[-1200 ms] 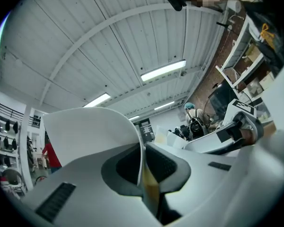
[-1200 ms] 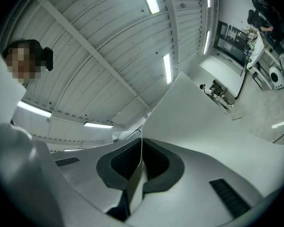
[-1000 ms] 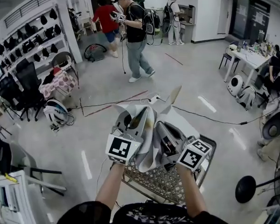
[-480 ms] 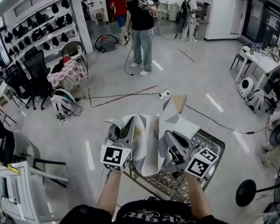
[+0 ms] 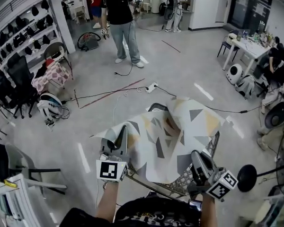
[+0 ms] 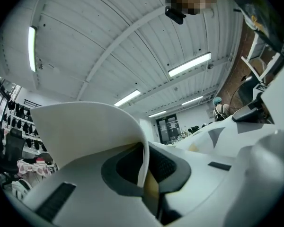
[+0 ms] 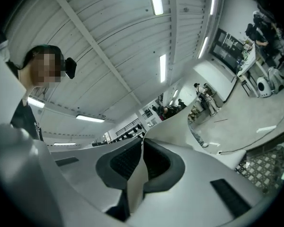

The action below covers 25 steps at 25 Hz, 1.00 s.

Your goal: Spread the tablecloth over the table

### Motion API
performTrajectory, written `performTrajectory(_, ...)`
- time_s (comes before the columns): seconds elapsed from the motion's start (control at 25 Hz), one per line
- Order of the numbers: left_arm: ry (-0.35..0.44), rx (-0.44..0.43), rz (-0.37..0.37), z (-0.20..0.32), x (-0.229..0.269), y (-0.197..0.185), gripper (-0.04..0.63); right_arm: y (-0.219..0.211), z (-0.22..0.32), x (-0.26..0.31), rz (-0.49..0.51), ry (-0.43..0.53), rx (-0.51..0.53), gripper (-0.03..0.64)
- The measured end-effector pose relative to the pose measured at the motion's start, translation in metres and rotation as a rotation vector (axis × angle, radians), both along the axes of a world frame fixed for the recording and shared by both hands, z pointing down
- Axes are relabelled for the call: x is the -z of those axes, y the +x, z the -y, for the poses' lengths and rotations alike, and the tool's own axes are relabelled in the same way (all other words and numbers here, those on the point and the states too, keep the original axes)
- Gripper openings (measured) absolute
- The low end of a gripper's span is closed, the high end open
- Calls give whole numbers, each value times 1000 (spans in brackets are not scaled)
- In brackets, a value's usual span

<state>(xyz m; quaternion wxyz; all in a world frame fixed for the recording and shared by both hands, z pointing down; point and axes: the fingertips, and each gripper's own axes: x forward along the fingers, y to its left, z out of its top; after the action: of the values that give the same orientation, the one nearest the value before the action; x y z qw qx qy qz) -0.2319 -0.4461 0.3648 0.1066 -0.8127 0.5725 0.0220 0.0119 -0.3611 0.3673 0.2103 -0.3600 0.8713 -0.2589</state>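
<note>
White triangle-patterned tablecloth (image 5: 175, 136), seemingly light and floppy, half-draped over wire-mesh table (image 5: 182, 187). Near edge pinched in clamped left gripper (image 5: 120, 135) and in right gripper (image 5: 196, 156), jaws just opening slightly with cloth between. Probably slippery; best gripped near corners.

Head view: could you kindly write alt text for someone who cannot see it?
The left claw and right claw pinch a triangle-patterned tablecloth, draped partly over a wire-mesh table. The right claw's jaws have just opened slightly, cloth between them.
</note>
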Motion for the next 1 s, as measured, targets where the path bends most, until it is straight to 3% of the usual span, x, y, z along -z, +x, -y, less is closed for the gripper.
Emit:
performTrajectory(0.24, 14, -111, 52, -20, 3, 40, 29, 45, -28, -30, -20, -100, -160, 26)
performTrajectory(0.44, 3, -202, 170, -51, -13, 82, 31, 108, -56, -76, -86, -257, -376, 23)
performTrajectory(0.56, -42, -243, 229, -78, -33, 102, 31, 125, -79, -104, -133, -320, -425, 23)
performTrajectory(0.68, -84, -241, 265, -104, -50, 109, 29, 126, -99, -108, -146, -337, -456, 20)
performTrajectory(0.88, -139, -185, 260, -144, -76, 110, 40, 164, -126, -100, -116, -238, -599, 18)
performTrajectory(1.0, -223, -151, 242, -167, -106, 109, 46, 193, -150, -134, -76, -338, -713, 18)
